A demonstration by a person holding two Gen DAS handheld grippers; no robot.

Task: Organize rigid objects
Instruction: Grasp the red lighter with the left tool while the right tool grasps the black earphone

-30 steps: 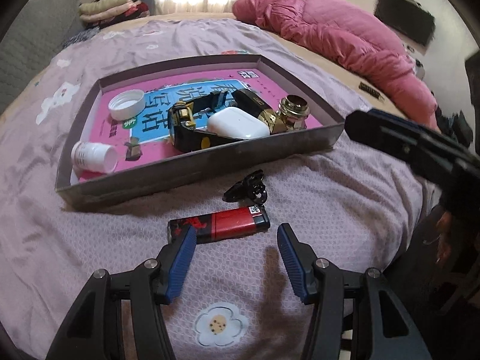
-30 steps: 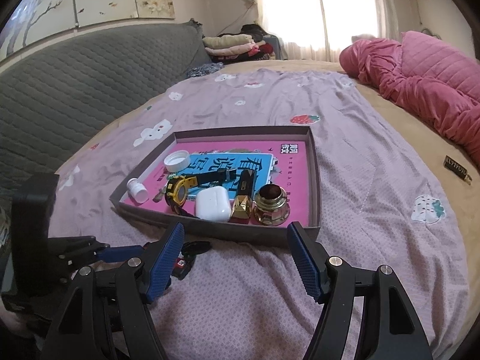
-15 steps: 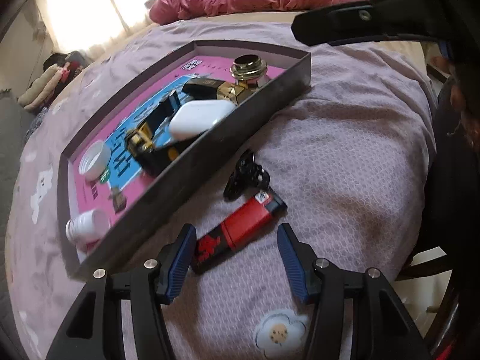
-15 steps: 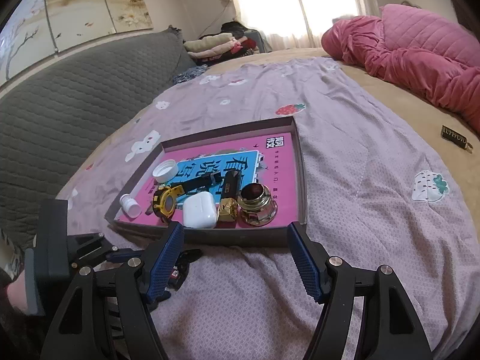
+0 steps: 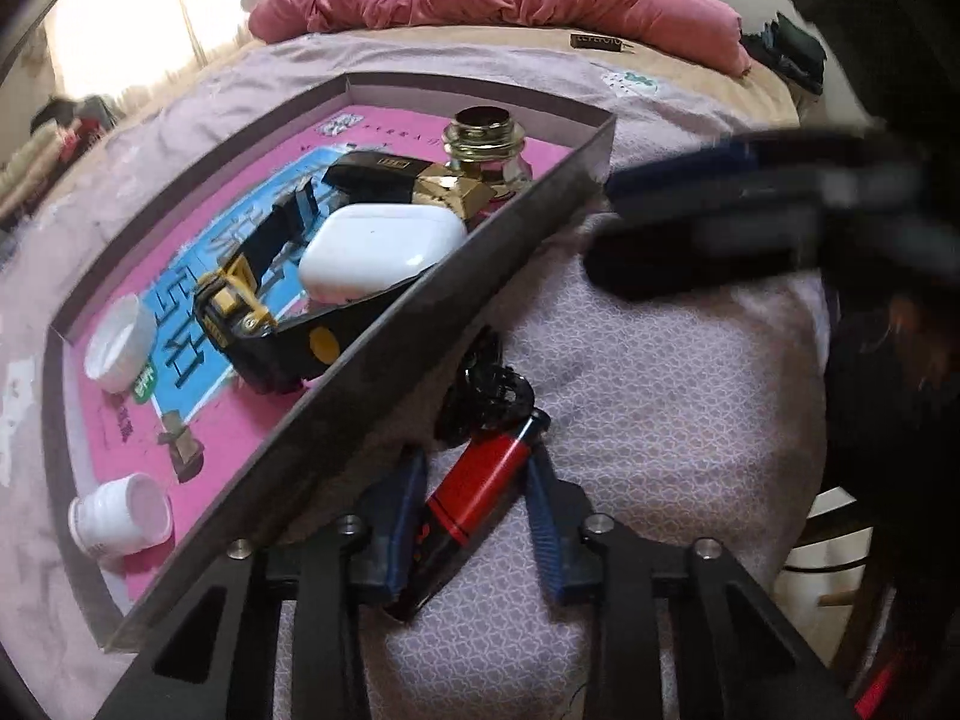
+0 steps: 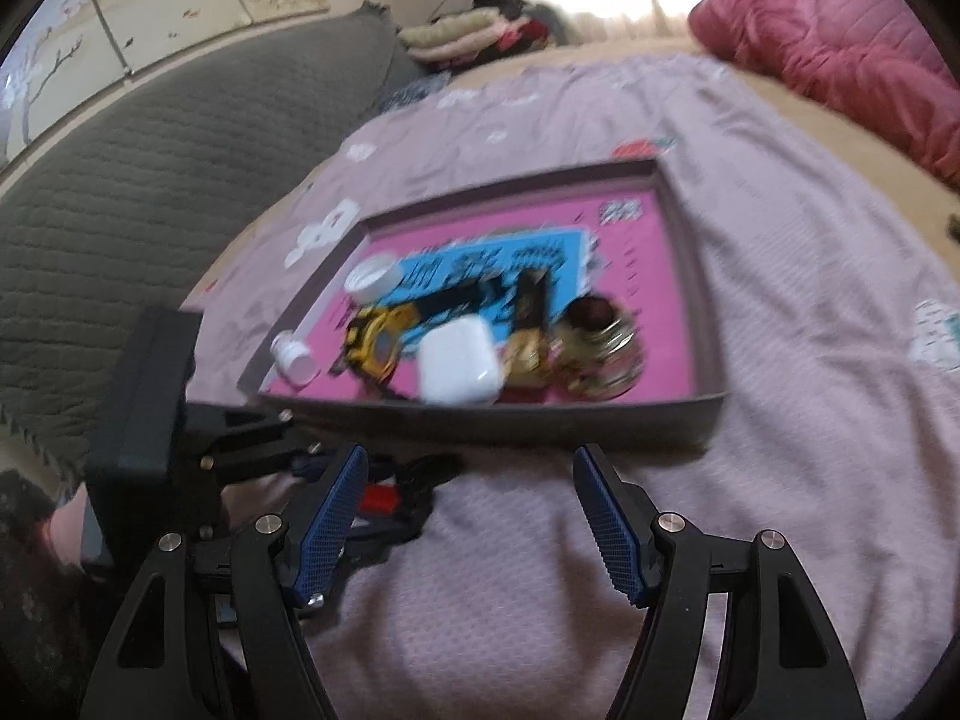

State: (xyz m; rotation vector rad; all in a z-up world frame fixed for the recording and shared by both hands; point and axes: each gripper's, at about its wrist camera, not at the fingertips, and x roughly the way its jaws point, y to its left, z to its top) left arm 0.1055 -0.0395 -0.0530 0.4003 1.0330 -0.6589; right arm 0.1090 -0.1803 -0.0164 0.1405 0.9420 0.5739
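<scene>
Inside the tray (image 5: 543,222) lie most items; outside its near wall, the left gripper (image 5: 477,495) closes around a lighter (image 5: 480,480), hair clip (image 5: 486,390) waiting, while the right gripper (image 6: 471,516) hovers open, empty.

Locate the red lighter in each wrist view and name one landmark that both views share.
Left wrist view: the red lighter lies low in the centre, on the bedspread between the closing jaws of the left gripper, just outside the tray's near wall.
Right wrist view: a small red patch of the lighter shows at lower left, beside the open right gripper.
Shared landmark: the white earbud case in the tray.
</scene>
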